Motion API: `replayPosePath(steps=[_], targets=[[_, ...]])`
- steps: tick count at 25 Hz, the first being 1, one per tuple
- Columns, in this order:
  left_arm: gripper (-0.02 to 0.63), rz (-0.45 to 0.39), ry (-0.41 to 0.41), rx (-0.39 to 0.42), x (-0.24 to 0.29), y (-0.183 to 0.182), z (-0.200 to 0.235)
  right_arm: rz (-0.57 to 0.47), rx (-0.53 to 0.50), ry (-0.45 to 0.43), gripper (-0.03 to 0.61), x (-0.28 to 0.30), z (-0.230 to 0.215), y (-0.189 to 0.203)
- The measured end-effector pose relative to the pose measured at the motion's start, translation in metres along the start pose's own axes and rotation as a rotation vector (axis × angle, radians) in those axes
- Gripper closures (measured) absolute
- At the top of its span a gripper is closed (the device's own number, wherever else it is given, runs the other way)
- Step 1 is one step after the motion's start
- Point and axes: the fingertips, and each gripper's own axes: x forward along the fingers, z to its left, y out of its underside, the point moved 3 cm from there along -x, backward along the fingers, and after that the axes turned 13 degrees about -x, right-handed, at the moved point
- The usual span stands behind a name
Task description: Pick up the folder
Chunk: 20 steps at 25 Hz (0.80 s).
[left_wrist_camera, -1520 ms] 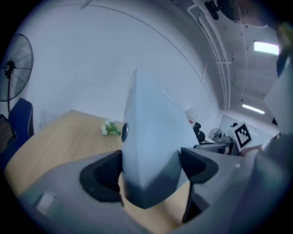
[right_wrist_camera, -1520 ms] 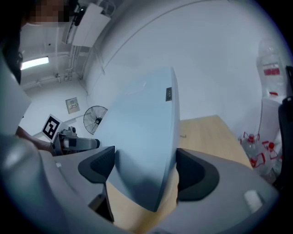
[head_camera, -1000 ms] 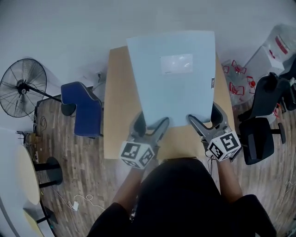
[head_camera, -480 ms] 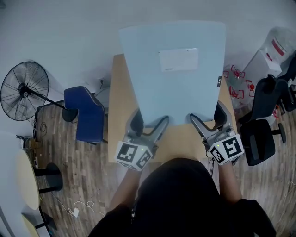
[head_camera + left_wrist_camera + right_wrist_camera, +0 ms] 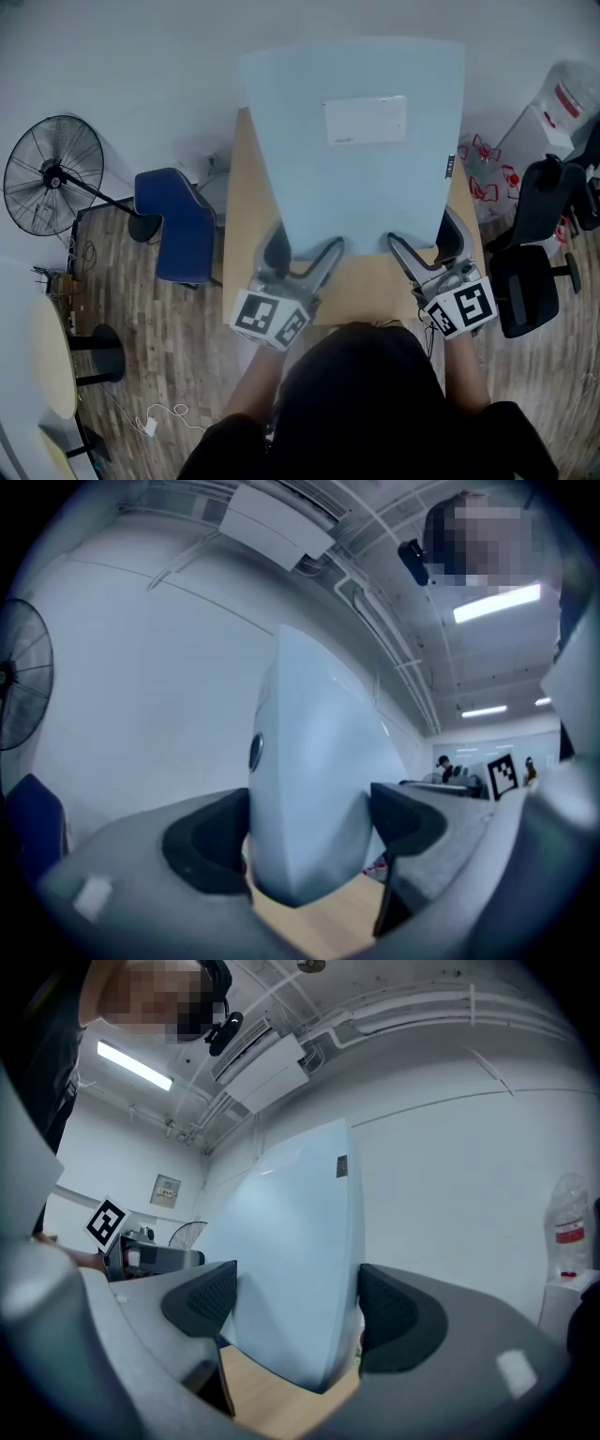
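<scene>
I read this as an office; I see a wooden counter (image 5: 246, 225), a blue chair (image 5: 178, 225), a black swivel chair (image 5: 525, 272), a pedestal fan (image 5: 52, 175), a water dispenser (image 5: 553, 108), ceiling strip lights (image 5: 497, 603) and plank flooring (image 5: 178, 356).

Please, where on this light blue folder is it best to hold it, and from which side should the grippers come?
The near edge, one grip toward each corner, coming from the person's side. The folder is wide and thin, raised above the table, so two spread grips likely stop sagging or twisting. The left gripper and right gripper hold it so.
</scene>
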Motion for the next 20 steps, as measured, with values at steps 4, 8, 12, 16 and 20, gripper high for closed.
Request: replayPosePath(steps=[4, 8, 12, 16, 20], targets=[[0.201, -0.001, -0.005, -0.009, -0.007, 0.004, 0.0, 0.006, -0.005, -0.007, 0.17, -0.003, 0.005, 0.001], [0.201, -0.001, -0.011, -0.017, -0.008, 0.008, -0.004, 0.008, -0.005, -0.014, 0.172, -0.008, 0.004, 0.002], [0.201, 0.002, -0.009, -0.013, -0.004, 0.01, -0.009, 0.011, 0.001, -0.014, 0.172, -0.012, -0.001, 0.003], [0.201, 0.008, -0.003, 0.003, 0.0, 0.009, -0.008, 0.023, 0.01, -0.016, 0.172, -0.009, -0.004, 0.005], [0.199, 0.007, 0.001, -0.004, 0.001, 0.013, -0.004, 0.024, 0.009, -0.021, 0.172, -0.007, -0.005, 0.007]])
